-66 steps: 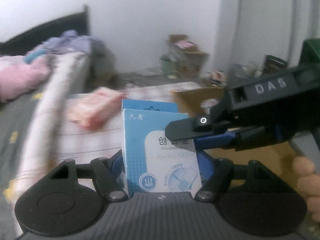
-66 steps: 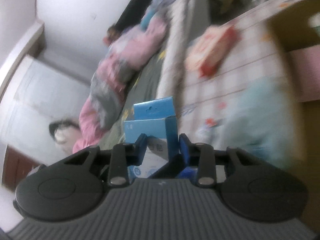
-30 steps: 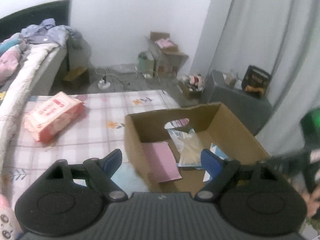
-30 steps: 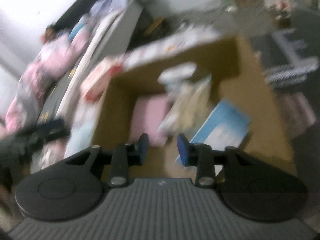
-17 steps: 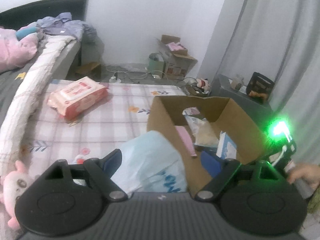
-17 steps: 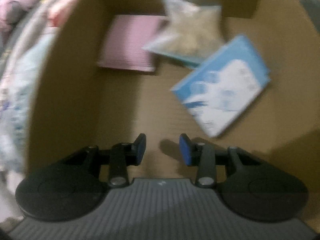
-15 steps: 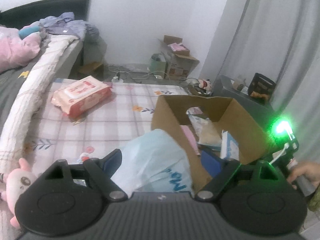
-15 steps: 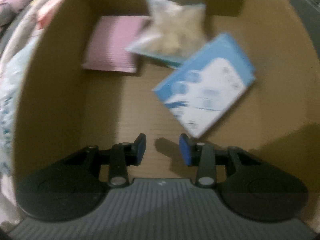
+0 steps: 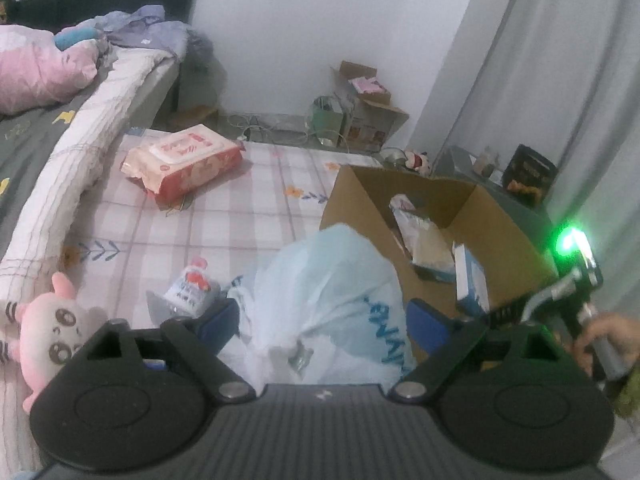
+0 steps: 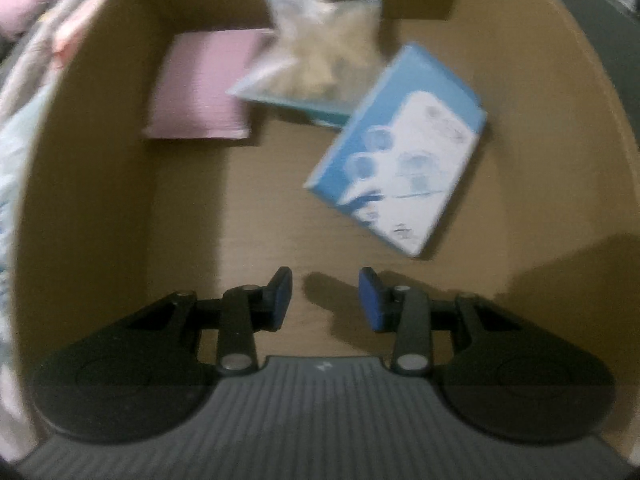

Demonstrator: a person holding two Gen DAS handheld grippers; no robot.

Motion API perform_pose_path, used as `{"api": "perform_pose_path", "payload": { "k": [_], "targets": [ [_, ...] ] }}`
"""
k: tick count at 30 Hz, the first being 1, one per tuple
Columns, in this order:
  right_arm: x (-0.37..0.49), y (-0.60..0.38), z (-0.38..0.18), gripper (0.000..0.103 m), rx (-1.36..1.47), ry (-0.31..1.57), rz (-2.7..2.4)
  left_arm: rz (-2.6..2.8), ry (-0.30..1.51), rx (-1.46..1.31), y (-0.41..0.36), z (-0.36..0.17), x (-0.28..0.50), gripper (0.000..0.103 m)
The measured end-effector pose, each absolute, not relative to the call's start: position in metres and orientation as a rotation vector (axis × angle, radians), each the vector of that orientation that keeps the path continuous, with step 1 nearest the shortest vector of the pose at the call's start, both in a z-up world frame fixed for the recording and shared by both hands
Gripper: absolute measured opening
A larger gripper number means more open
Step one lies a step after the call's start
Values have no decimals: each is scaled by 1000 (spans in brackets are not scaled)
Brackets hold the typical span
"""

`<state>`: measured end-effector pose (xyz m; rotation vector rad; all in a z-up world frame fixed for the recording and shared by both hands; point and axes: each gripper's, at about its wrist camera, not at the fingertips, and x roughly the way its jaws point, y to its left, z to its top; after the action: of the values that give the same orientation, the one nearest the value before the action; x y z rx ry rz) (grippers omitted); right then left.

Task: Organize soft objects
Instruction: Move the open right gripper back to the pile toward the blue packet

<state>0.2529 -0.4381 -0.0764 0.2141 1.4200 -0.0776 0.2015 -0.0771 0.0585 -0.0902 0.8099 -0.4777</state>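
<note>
A light blue and white plastic bag (image 9: pixel 332 280) lies on the checked sheet, right in front of my left gripper (image 9: pixel 324 320). Its jaws are opening wide, one on either side of the bag, and the pads do not press on it. My right gripper (image 10: pixel 325 296) points down into the cardboard box (image 10: pixel 100 200), open by a narrow gap with nothing in it. On the box floor lie a blue and white carton (image 10: pixel 404 172), a pink pad (image 10: pixel 200 84) and a clear bag of beige stuff (image 10: pixel 320 52).
On the sheet are a red wet-wipes pack (image 9: pixel 184 156), a small pouch (image 9: pixel 192 286) and a pink plush toy (image 9: pixel 48 320). The cardboard box (image 9: pixel 352 200) stands just right of the bag. A hand (image 9: pixel 608 340) holds the other gripper at the far right. A bed runs along the left.
The blue carton, earlier held by both grippers, now lies in the box. My left gripper came up to the plastic bag and widened. My right gripper tipped down into the box.
</note>
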Motion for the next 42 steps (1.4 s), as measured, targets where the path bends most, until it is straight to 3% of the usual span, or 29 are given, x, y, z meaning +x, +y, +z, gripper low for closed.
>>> {"api": "perform_pose_path", "payload": {
  "k": [13,26,34,42],
  "targets": [
    [250,-482,-76,36,434,1280,-281,-442,855,12,-51,30,168,97],
    [270,-487,-78,36,438,1187,-352,-418,846,65,-44,24,153,97],
    [236,-485,-51,62,534,1143,-308,-407,808,99,-43,27,136,97],
    [186,-457,22,64,498,966,-169,-399,762,101,-31,33,108,97]
  ]
}}
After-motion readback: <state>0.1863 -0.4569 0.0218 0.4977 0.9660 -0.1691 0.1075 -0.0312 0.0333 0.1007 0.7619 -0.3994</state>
